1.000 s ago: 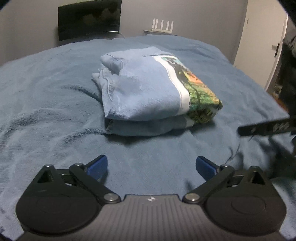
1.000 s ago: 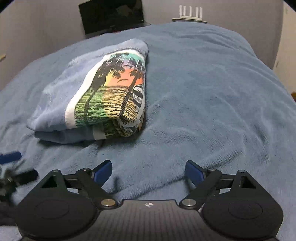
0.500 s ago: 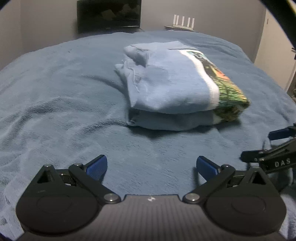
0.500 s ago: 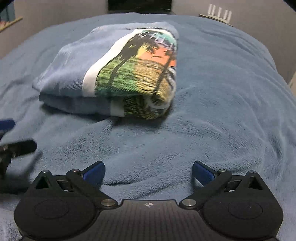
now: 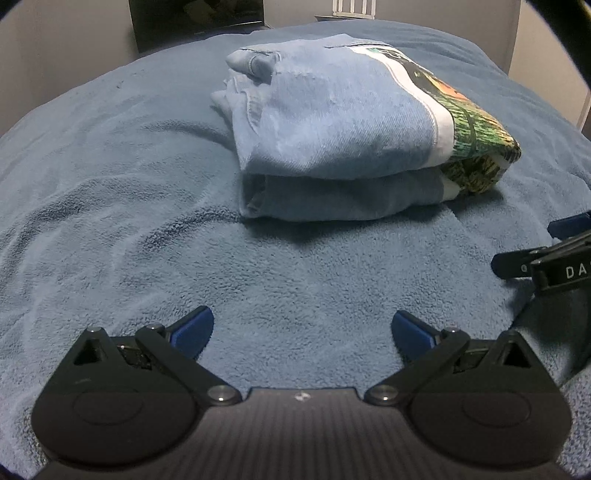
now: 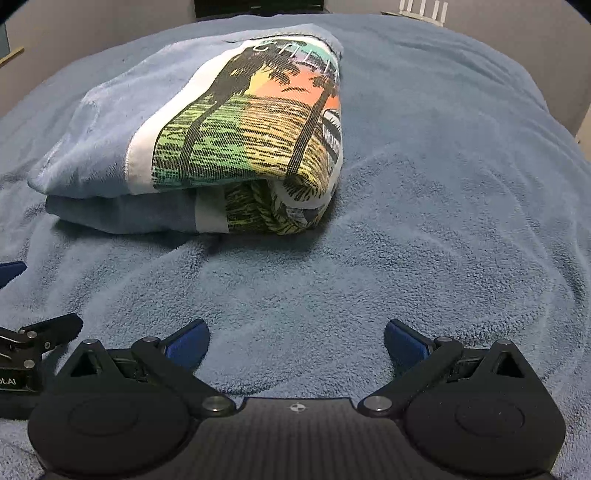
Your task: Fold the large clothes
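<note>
Blue fleece covers the whole bed point(image 5: 110, 229), and a dark screen point(image 5: 195, 18) stands at the wall behind it. On the middle of the bed lies the folded sweatshirt point(image 5: 343, 122), a light blue bundle with a palm and sunset print point(image 6: 251, 129) on its top layer and around one end. It looks already folded into a compact packet, so the task seems almost finished.

The left gripper point(image 5: 302, 328) is released, its blue pads wide apart over bare fleece, near the bundle but not touching it. The right gripper point(image 6: 297, 338) is also spread and empty, just beside the left one.

What could go wrong now is mostly an accident. The top layer sits thick and rounded on the lower one, and on the far side some loose parts, maybe a sleeve or the hood, stick out point(image 5: 243, 70). If a gripper pushes the packet from the side, the soft fleece below gives little support and the layers may slide open.
</note>
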`<state>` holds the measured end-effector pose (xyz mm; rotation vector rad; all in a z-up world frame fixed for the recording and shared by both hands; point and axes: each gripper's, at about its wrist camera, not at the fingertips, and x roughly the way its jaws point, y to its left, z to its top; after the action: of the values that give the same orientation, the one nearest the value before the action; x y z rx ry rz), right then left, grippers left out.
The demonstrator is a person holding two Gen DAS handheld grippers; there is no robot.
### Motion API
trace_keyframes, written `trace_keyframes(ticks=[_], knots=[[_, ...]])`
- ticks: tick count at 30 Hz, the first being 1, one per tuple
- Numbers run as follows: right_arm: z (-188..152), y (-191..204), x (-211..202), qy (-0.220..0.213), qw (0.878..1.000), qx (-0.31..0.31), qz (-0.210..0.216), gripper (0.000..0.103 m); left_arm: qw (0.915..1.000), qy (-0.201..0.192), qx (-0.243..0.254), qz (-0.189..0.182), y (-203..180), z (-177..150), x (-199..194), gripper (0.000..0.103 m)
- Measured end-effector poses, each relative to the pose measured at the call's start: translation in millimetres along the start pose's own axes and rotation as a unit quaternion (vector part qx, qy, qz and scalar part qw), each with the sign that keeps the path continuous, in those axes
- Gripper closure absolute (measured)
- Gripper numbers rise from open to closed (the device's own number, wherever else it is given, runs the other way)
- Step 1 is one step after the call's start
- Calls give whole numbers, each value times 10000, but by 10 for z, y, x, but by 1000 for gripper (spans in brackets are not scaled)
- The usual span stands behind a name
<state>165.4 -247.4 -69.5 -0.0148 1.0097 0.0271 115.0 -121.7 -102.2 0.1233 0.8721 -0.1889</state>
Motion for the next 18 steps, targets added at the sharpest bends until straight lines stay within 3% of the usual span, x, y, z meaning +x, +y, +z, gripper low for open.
trace_keyframes(ticks=[18], knots=[[32, -6, 115, 44, 10000, 7, -2, 0, 10000, 11, 6, -5, -2, -3, 6, 0]])
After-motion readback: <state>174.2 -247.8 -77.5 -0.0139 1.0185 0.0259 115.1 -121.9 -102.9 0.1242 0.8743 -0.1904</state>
